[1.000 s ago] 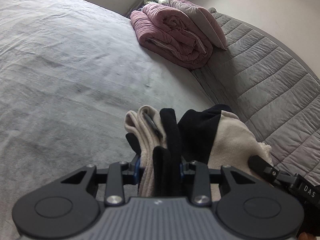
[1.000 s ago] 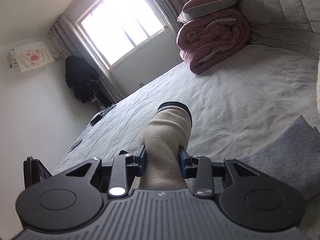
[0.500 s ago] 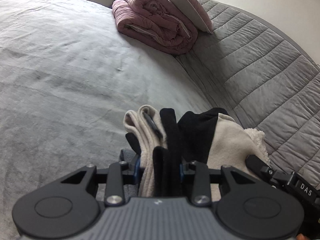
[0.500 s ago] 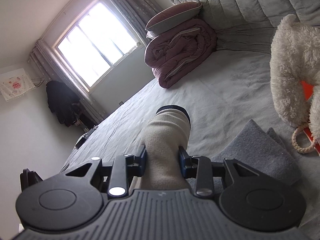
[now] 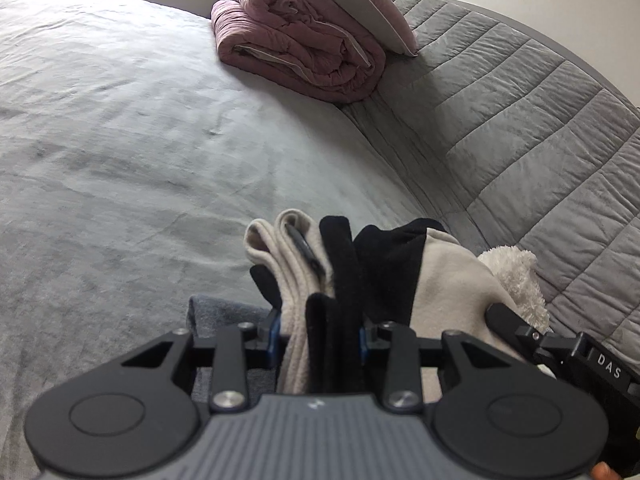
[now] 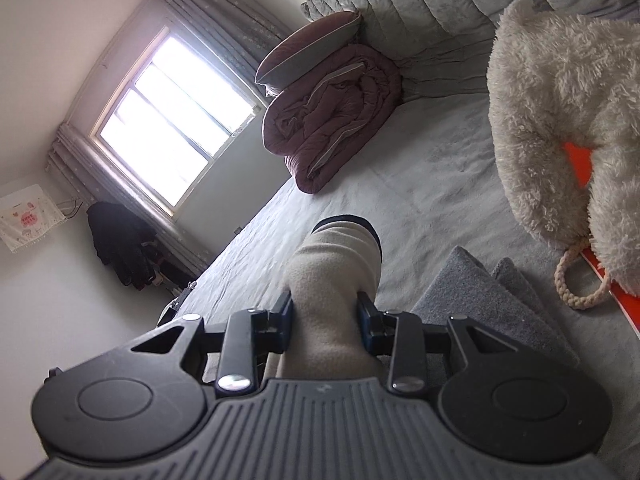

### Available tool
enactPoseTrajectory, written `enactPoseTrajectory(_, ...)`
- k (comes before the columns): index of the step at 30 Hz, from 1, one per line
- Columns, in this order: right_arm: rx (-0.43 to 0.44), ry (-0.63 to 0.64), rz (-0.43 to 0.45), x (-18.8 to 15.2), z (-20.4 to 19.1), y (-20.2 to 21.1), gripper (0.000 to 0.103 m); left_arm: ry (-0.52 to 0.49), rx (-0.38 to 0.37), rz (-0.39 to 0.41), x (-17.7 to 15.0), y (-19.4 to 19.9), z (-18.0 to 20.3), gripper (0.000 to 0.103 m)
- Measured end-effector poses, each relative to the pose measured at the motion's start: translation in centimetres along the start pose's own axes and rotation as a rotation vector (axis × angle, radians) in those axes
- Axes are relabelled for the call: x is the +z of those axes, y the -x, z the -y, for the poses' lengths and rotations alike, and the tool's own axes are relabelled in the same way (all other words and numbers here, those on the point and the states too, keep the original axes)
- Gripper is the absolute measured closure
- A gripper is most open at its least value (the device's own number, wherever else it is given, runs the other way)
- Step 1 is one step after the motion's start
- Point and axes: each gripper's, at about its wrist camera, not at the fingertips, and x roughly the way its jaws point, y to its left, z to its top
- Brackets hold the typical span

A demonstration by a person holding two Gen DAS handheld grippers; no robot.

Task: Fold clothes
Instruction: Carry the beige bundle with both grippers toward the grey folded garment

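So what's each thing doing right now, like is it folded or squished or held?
Beige and black fleece garment: bunched, clamped by both grippers.
Left gripper: shut on it.
Right gripper: shut on it.
Grey folded cloth: lying flat on the bed.
Pink quilted duvet: rolled up.
Pink and grey pillow: on top of the duvet.

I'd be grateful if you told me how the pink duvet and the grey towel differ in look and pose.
The pink duvet is a bulky, puffy roll; the grey towel is thin and folded flat. The duvet lies against the quilted headboard with a pillow on top; the towel lies beside the white fluffy item, nothing on it. Both rest on the bed.
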Motion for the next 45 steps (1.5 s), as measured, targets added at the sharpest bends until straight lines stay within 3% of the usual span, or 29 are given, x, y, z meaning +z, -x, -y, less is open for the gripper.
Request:
enactPoseTrajectory(16,0.005,-0.056,-0.018,0.5,2.4,-0.9,0.067,0.027,-0.008,0.024,-0.1,-1.3,-0.4,0.069)
enactPoseTrajectory(26,-0.035,-0.086,-0.057,-0.2,4.4,-1.4,0.067,0.025,-0.01,0.014,-0.7,-2.0,-1.1,0.069)
enactPoseTrajectory(38,-0.051,-0.073,-0.079,-0.4,3.9,-1.7,0.067,0.026,-0.009,-0.005,-0.5,-1.4,-1.5,0.069)
enactPoseTrajectory(42,-0.037,-0.051,-0.075,-0.3,3.4,-1.3,0.067,0.004,-0.015,0.026,-0.4,-0.6,-1.2,0.069)
enactPoseTrajectory(45,-0.042,-0.047,-0.084,-0.4,3.5,-1.4,0.067,0.009,-0.01,-0.004,-0.6,-1.3,-1.7,0.069)
